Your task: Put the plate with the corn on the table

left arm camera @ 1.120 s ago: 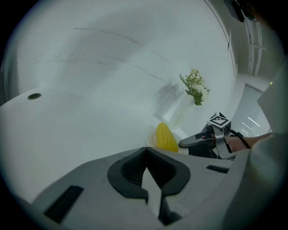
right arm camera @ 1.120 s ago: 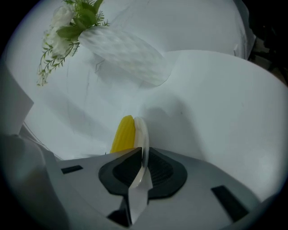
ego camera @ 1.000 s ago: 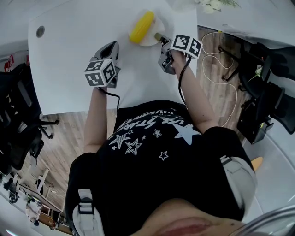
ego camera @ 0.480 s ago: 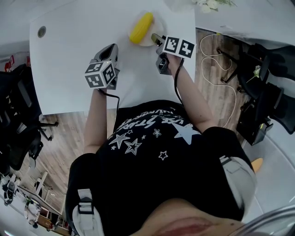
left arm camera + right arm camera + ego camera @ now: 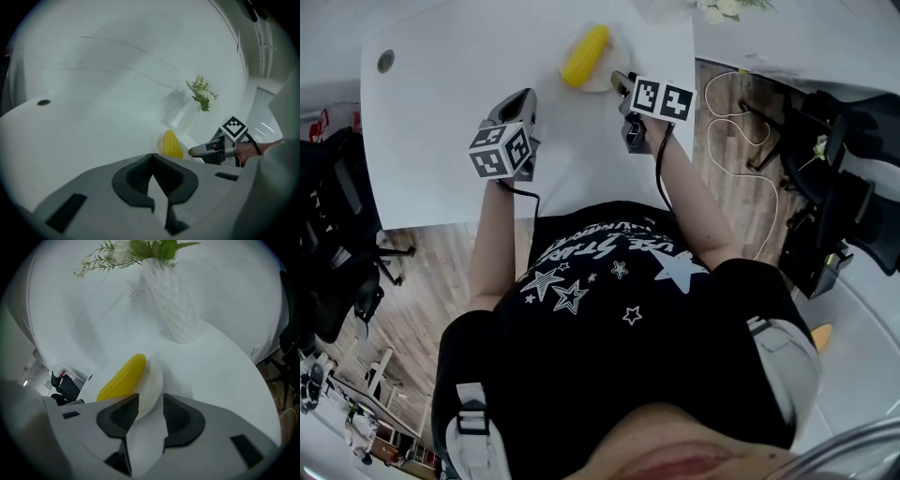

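A yellow corn cob lies on a small white plate that rests on the white table at its far right. My right gripper is at the plate's near edge. In the right gripper view the plate rim lies between the jaws of that gripper, with a gap on both sides; the jaws have just been opening. The corn lies just past them. My left gripper hovers over bare table to the plate's left, shut on nothing. From it I see the corn.
A white vase with flowers stands on the table just beyond the plate. A round cable hole sits at the far left corner. Off the table's right edge a cable loops on the wooden floor; dark chairs stand at the left.
My right gripper has let go of the plate's rim, rolled and shifted slightly left. The plate and corn sit where they were. The left gripper has hardly moved.
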The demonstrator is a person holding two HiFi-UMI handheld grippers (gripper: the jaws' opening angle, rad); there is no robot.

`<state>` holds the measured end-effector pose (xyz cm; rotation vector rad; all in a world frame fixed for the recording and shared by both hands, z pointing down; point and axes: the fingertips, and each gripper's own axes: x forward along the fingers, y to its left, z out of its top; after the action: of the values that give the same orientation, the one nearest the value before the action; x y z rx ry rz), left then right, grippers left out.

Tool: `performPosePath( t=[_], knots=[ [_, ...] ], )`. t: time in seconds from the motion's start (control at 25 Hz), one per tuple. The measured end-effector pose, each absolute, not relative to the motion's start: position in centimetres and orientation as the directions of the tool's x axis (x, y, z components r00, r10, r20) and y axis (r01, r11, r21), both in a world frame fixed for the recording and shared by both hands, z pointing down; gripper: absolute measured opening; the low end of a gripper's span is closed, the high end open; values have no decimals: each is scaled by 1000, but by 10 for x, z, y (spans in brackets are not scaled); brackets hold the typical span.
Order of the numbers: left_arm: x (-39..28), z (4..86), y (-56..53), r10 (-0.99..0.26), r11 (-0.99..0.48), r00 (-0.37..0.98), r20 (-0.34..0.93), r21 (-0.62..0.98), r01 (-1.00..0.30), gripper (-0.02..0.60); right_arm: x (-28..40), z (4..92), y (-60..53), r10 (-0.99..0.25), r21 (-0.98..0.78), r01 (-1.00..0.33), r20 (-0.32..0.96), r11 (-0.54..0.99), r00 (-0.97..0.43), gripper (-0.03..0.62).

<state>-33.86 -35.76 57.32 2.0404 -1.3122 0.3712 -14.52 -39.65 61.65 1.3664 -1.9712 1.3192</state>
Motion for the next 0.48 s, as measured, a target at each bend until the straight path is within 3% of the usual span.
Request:
performPosePath(
  t=[0.48],
  knots=[
    [-324, 532, -322, -771, -194, 366, 521, 354, -915, 6, -124, 576, -388, -528, -453, -866, 693, 210, -491, 150]
  ],
)
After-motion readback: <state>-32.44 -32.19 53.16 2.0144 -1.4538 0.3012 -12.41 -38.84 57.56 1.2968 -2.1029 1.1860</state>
